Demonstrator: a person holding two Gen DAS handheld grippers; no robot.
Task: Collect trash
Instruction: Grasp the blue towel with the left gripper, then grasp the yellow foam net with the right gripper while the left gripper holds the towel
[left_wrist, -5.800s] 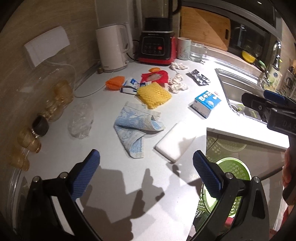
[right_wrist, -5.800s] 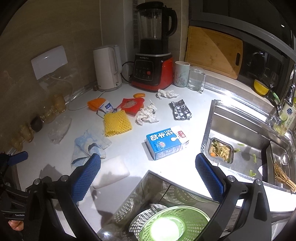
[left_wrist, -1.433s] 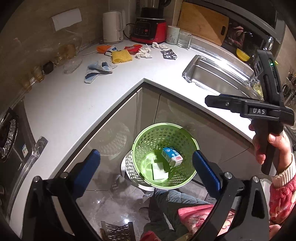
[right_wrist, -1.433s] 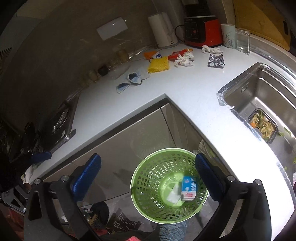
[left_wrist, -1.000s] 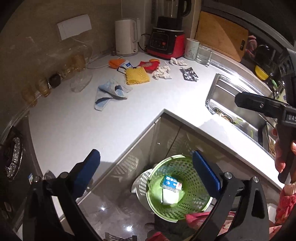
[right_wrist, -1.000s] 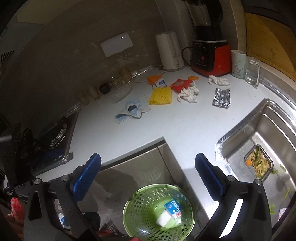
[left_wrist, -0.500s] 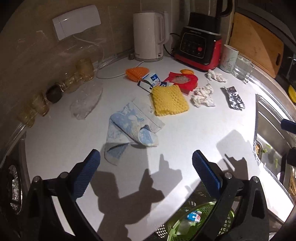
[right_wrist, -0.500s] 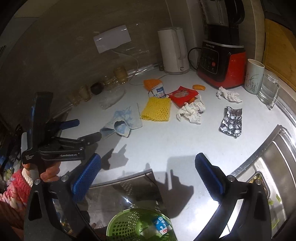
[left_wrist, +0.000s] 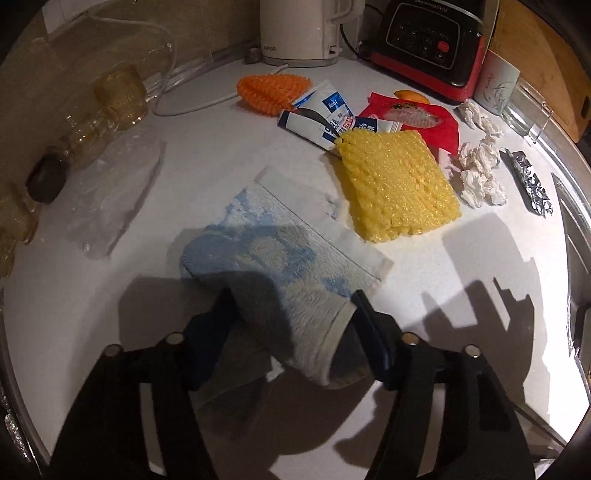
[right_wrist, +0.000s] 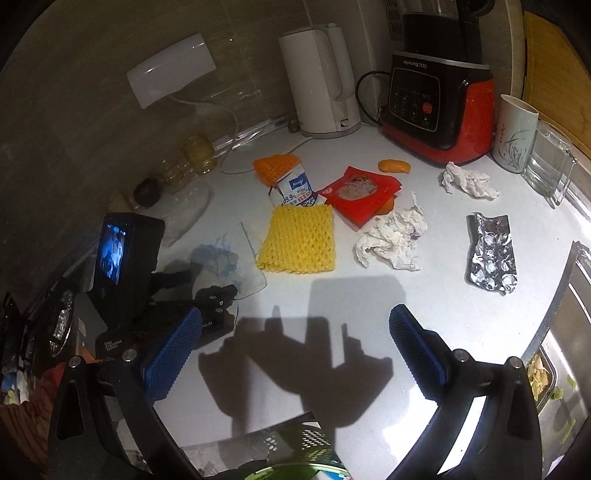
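My left gripper (left_wrist: 291, 314) is down on the white counter (left_wrist: 461, 295) with its fingers closing around the near fold of a blue-and-white crumpled paper towel (left_wrist: 288, 258). It also shows in the right wrist view (right_wrist: 210, 291) at the left, on the same towel (right_wrist: 225, 258). My right gripper (right_wrist: 295, 350) is open and empty above the counter's front edge. Beyond lie a yellow foam net (right_wrist: 299, 240), crumpled tissue (right_wrist: 391, 240), a foil blister pack (right_wrist: 491, 254), a red wrapper (right_wrist: 362, 195), an orange foam net (right_wrist: 275, 164) and a white packet (right_wrist: 295, 188).
A kettle (right_wrist: 321, 81), a red blender (right_wrist: 439, 96), a mug (right_wrist: 515, 133) and a glass (right_wrist: 548, 162) stand at the back. Glass jars (left_wrist: 110, 103) and clear plastic (left_wrist: 110, 199) lie left. The green bin's rim (right_wrist: 295, 472) shows below the counter edge. The sink (right_wrist: 569, 332) is right.
Both grippers have moved from over the green bin back to the counter. My left gripper has dropped onto the paper towel and narrowed its fingers around it.
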